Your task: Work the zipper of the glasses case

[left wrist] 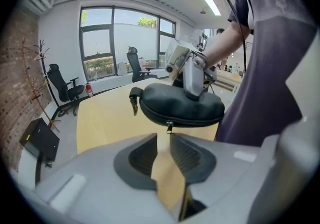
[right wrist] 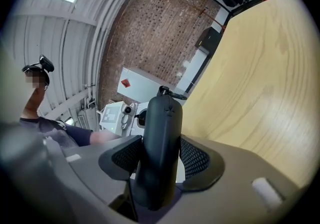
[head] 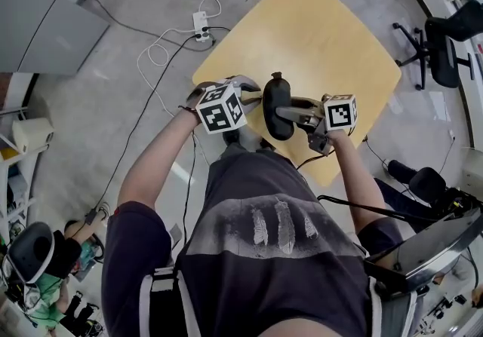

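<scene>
A black zippered glasses case [head: 277, 105] hangs in the air above the near edge of the light wooden table [head: 317, 34]. My right gripper [head: 290, 113] is shut on it; in the right gripper view the case [right wrist: 162, 118] stands edge-on between both pads, with the right gripper [right wrist: 159, 150] clamped on its sides. In the left gripper view the case [left wrist: 182, 105] lies crosswise, its zipper seam facing me. The small zipper pull [left wrist: 170, 127] hangs just at the tips of my left gripper [left wrist: 163, 138], whose jaws stand slightly apart with a gap showing. A short strap [left wrist: 134, 98] dangles from the case's left end.
A power strip [head: 201, 25] and white cables lie on the floor left of the table. Office chairs [head: 445, 41] stand to the right, more chairs [left wrist: 65, 87] by the window. A black box [left wrist: 40, 140] sits on the floor. The person's torso is close behind both grippers.
</scene>
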